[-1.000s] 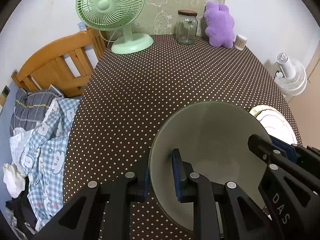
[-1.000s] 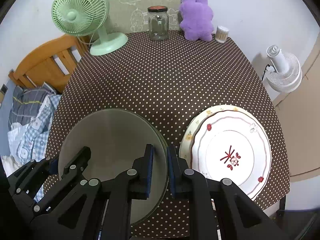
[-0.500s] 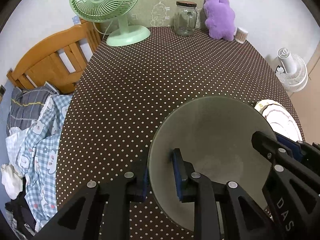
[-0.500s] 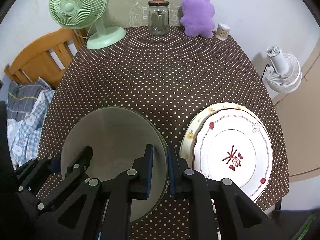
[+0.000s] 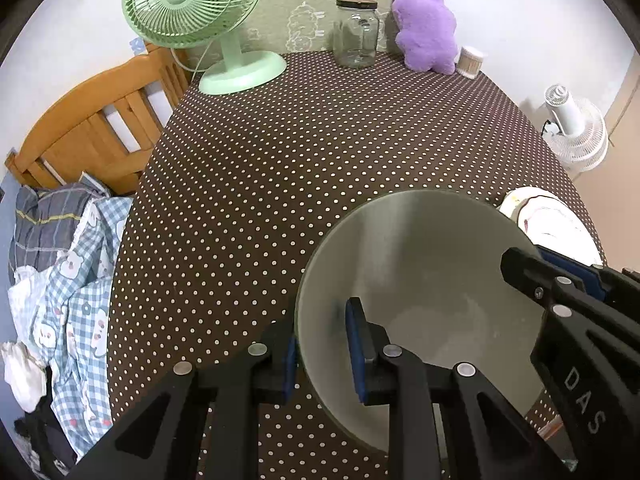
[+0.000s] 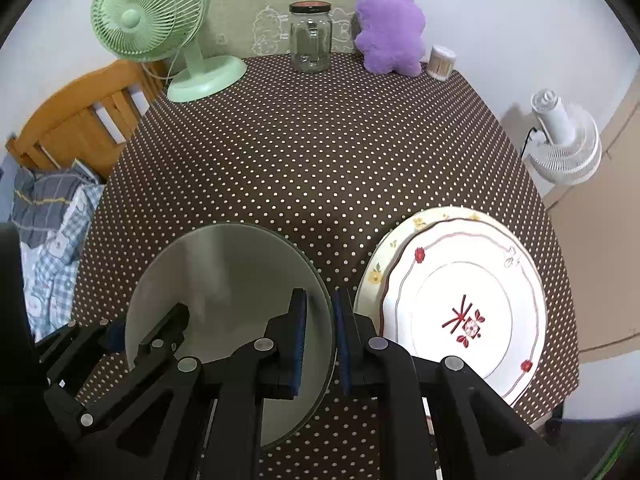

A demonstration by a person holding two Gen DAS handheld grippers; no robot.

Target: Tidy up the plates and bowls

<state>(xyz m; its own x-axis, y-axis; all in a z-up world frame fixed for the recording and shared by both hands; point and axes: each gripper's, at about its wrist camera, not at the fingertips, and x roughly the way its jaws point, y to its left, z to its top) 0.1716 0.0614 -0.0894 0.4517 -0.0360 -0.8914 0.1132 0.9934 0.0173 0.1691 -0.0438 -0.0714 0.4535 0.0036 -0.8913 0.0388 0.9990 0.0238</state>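
Note:
A large grey-green bowl [image 5: 420,264] is held over the near part of the polka-dot table. My left gripper [image 5: 320,344] is shut on its left rim, one finger inside and one outside. My right gripper [image 6: 320,332] is shut on the bowl's [image 6: 232,276] right rim. The right gripper also shows at the right in the left wrist view [image 5: 560,280]. Two stacked white plates [image 6: 460,308] with red flower patterns lie on the table just right of the bowl; their edge shows in the left wrist view [image 5: 552,224].
At the table's far edge stand a green desk fan [image 6: 160,36], a glass jar [image 6: 311,36], a purple plush toy [image 6: 390,28] and a small cotton-swab container [image 6: 442,62]. A wooden bed frame [image 5: 92,128] with bedding is at the left, a white floor fan [image 6: 560,140] at the right.
Both grippers, still shut on the bowl, have lifted slightly and tilted, so the far objects sit lower in the views. The plates have not moved.

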